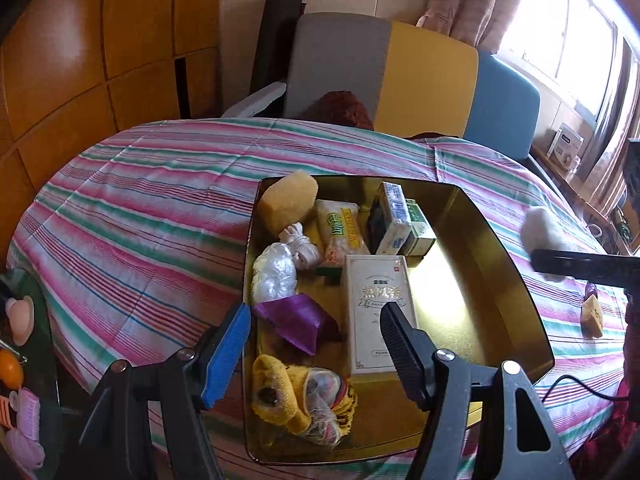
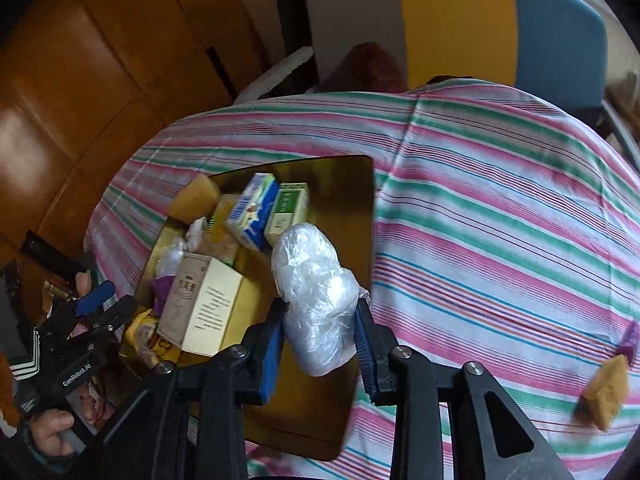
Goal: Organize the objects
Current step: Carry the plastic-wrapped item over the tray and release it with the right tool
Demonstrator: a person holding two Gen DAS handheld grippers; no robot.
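Observation:
A gold tray (image 1: 496, 280) sits on the striped tablecloth and holds several things: a beige box (image 1: 374, 304), a purple cloth (image 1: 298, 320), a yellow knit item (image 1: 296, 396), a sponge (image 1: 286, 202) and small cartons (image 1: 396, 218). My left gripper (image 1: 316, 340) is open and empty, hovering over the tray's near left part. My right gripper (image 2: 320, 344) is shut on a white plastic-wrapped bundle (image 2: 316, 296), held above the tray's (image 2: 356, 208) right side. In the left wrist view the bundle (image 1: 540, 230) shows at the right behind the right gripper's finger.
A tan block (image 2: 606, 394) and a purple scrap (image 2: 629, 340) lie on the cloth right of the tray. A grey, yellow and blue sofa (image 1: 424, 76) stands behind the table. Pink and orange items (image 1: 18, 360) sit at the far left.

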